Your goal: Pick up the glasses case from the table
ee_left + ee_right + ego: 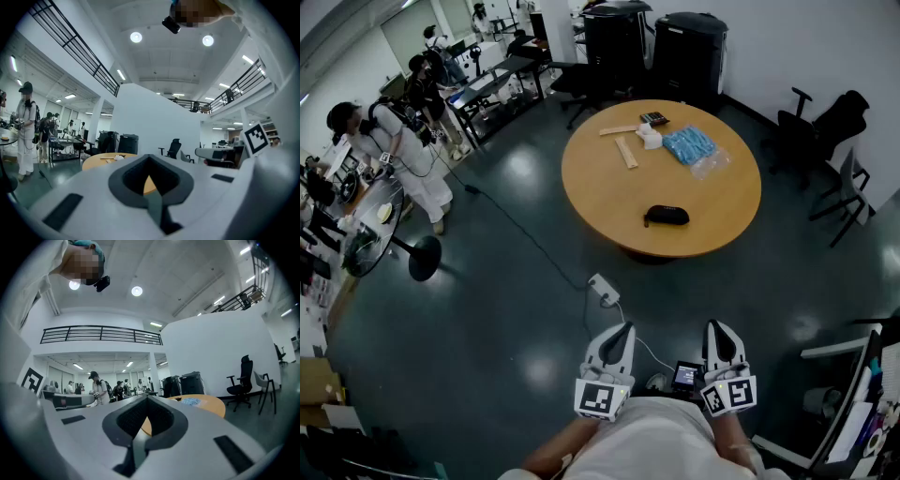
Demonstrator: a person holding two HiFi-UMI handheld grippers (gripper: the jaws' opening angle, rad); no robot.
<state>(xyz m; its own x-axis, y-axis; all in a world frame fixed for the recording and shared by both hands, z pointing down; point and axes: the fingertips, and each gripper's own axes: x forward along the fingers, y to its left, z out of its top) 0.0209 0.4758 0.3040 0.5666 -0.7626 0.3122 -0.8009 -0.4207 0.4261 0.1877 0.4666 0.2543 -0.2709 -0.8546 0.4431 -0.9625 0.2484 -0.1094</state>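
The black glasses case [666, 216] lies on the near part of the round wooden table [609, 192], its length running left to right. Both grippers hang low in the head view, close to the person's body and well short of the table. The left gripper [622, 328] has its jaws together with nothing between them. The right gripper [719, 325] is shut too and holds nothing. In the left gripper view the closed left gripper [150, 157] hides most of the table [101, 159]. The right gripper [146, 397] does the same in its view, and the case shows in neither.
On the far half of the table lie a blue packet [687, 144], wooden sticks [626, 152], a white object [651, 139] and a small dark device [654, 118]. A power strip [603, 290] with a cable lies on the floor between me and the table. Office chairs [825, 122] stand right, people [394, 141] left.
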